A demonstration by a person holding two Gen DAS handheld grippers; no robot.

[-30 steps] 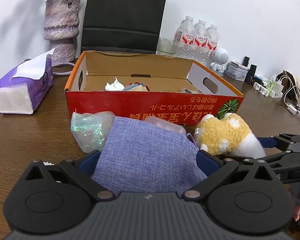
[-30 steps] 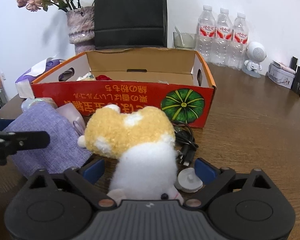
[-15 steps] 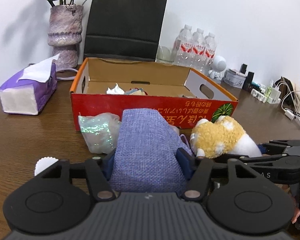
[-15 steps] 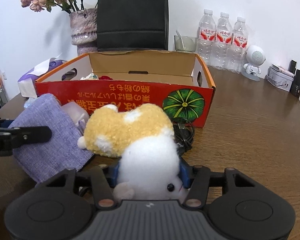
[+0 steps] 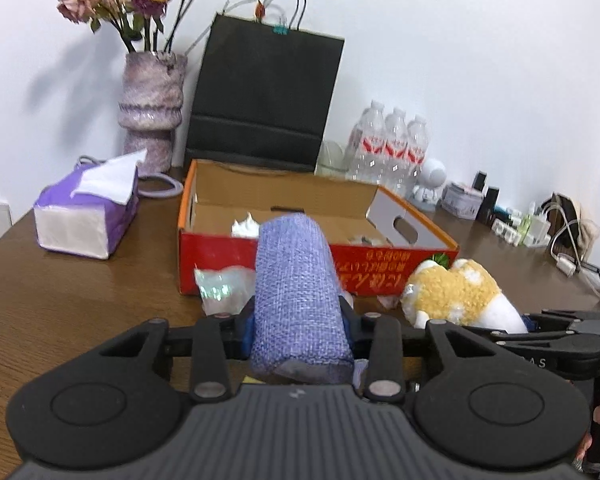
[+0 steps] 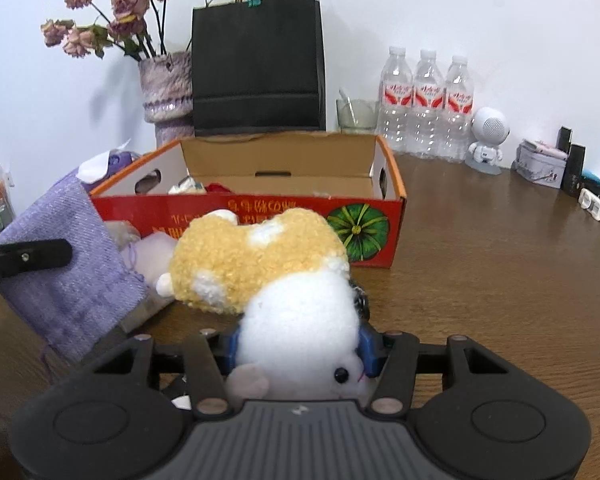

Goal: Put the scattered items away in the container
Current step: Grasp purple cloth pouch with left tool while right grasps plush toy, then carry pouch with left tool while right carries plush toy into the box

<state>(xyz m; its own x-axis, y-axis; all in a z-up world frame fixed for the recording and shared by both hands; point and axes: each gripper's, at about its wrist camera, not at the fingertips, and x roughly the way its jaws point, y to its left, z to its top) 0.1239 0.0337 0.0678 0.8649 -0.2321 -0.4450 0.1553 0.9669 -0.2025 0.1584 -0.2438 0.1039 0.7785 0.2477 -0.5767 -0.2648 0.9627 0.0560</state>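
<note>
On a brown wooden counter (image 6: 500, 240), a purple tissue pack (image 5: 86, 216) sits at far left, beside a vase of dried roses (image 5: 152, 108) and a black paper bag (image 5: 262, 96) against the wall. The left tongs (image 5: 300, 328) pinch a lavender woven pouch (image 5: 298, 292), its long axis running away from the camera and its far end raised toward the open red cardboard box (image 5: 228, 254). A crinkled iridescent bag (image 5: 220, 286) lies at the box's front wall, just left of the pouch. To the right, the right tongs (image 6: 300, 344) are pressed onto the white half of a yellow-and-white plush toy (image 6: 260, 256), whose yellow end points toward the box, face toward the camera. Three water bottles (image 6: 426, 100) and a small white robot figure (image 6: 488, 136) stand behind.
</note>
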